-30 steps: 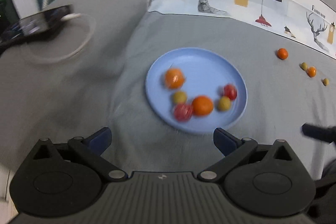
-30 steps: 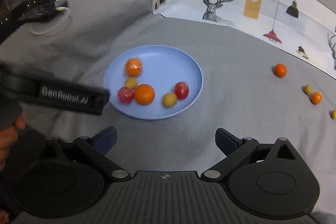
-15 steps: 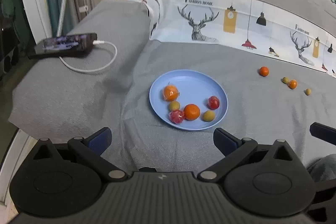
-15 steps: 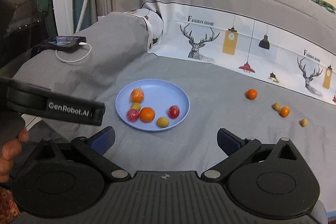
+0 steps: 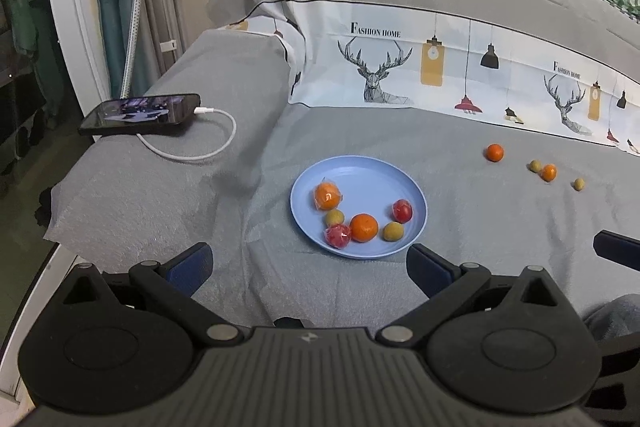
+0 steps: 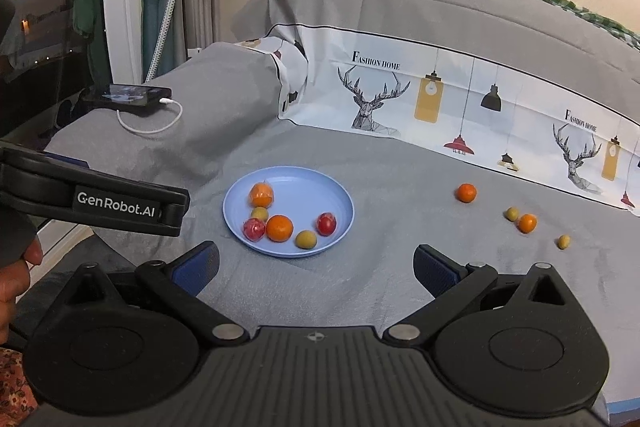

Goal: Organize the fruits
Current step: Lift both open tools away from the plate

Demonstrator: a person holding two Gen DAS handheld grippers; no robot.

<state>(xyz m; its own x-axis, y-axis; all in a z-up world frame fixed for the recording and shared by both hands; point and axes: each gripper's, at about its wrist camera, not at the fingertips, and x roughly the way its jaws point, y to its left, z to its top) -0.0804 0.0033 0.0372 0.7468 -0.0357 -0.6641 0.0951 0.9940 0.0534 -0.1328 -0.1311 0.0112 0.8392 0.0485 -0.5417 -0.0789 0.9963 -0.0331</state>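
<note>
Both grippers hang back at the near edge of the bed, each with its jaws spread wide and nothing between them: the left gripper (image 5: 310, 261) faces the blue plate (image 5: 374, 169) and the right gripper (image 6: 316, 263) looks from a little further right, probably so that either can go out for a loose fruit. A hand (image 6: 14, 279) holds the left tool at the right view's edge.

On the plate, which lies flat on the grey sheet (image 6: 400, 267), six fruits sit toward the near rim: two red ones, one in clear wrap (image 5: 337, 235), a bare orange (image 5: 364, 227), two dull yellow-green ones and a wrapped orange (image 5: 328, 195).

Farther right, well apart from the plate, four remain on the sheet: one orange (image 6: 466, 193), then a yellow-green fruit (image 6: 511, 213) just beside another orange (image 6: 527, 223), and a last small yellow one (image 6: 564, 241). The job looks over half done.

At the far left a phone (image 5: 140, 113) charges.
</note>
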